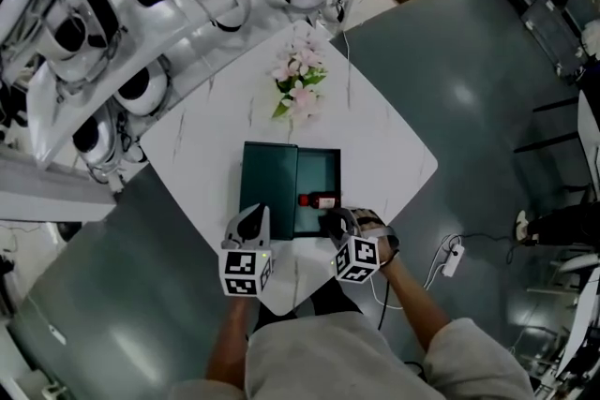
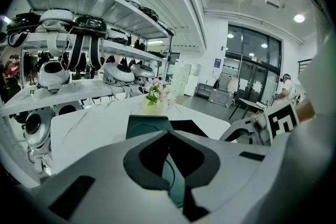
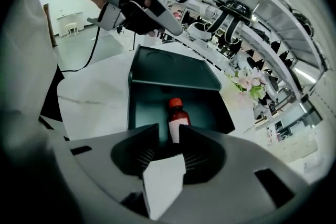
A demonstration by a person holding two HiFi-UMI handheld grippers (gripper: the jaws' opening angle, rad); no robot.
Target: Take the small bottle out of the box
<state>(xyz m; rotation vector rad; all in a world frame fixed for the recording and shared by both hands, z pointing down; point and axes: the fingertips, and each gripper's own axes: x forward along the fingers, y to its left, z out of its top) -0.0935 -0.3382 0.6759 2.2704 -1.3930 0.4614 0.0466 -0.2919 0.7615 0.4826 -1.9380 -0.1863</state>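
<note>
Brown small bottle (image 3: 176,117), between right tool (image 3: 169,129) tips

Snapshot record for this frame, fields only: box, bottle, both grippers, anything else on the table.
box: dark green box, open, on the white table; lid lies flat at its left
bottle: small bottle with a red cap, lying on its side inside the box
left gripper: left gripper has its jaws together and is empty, at the lid's near edge
right gripper: right gripper has its jaws apart, lined up on the bottle, not gripping it
other: flowers behind the box
</note>
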